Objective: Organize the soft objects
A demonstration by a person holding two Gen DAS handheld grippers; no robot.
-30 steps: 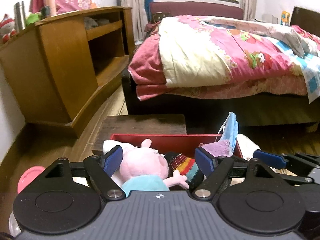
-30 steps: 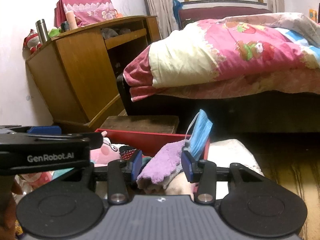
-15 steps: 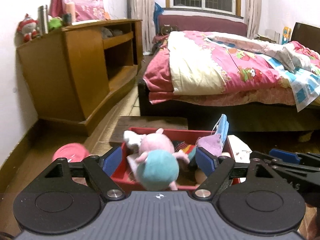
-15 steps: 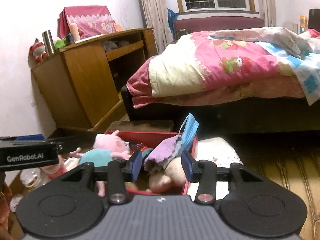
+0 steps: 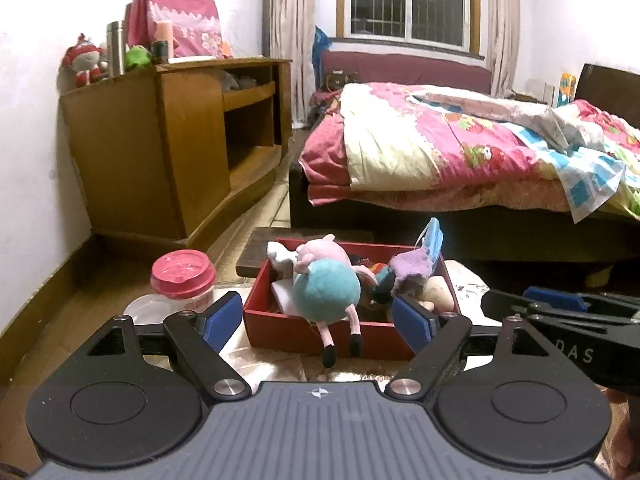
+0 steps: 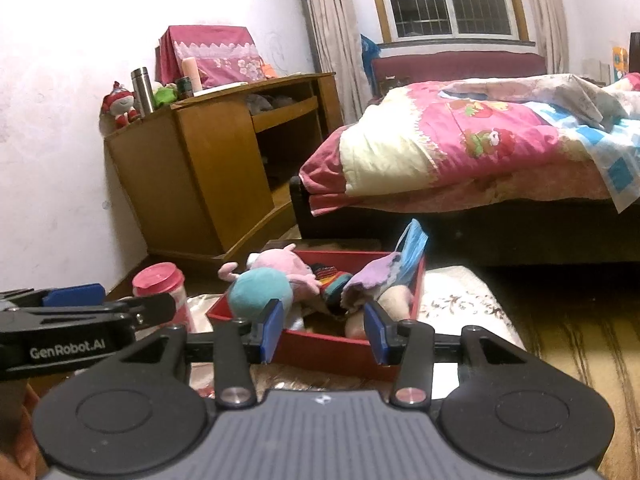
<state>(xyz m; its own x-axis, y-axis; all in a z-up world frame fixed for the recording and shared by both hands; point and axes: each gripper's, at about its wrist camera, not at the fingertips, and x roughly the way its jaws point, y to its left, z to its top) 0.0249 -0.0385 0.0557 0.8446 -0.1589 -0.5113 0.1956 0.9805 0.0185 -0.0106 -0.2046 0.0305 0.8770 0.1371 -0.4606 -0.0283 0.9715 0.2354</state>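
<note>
So the red open-topped box (image 5: 348, 330) sits on the floor near the foot of the bed, and it's stuffed with soft things: a pink pig plush with a teal body (image 5: 326, 286) flopped over the near wall with its legs dangling outside, a rainbow-striped knit piece (image 6: 334, 280) in the middle, a lilac fuzzy cloth (image 5: 412, 266) on the right side, and a light blue face mask (image 5: 432, 240) sticking up at the far right corner. There's something beige and rounded under the lilac cloth, can't really tell what it is from these views. The left gripper (image 5: 318, 322) hangs in front of the box with its blue pads spread wide, nothing between them, no contact with the plush. The right gripper (image 6: 324, 334) sits just beside it on the right, jaws only partway apart and also empty, clear of the box's near wall. Left of the box is a clear plastic jar with a pink lid (image 5: 182, 278). A patterned cream cushion (image 6: 460, 300) lies on the right of the box. Further back there's a wooden cabinet (image 5: 172, 152) on the left and a bed with a pink floral quilt (image 5: 460, 152) on the right.
</note>
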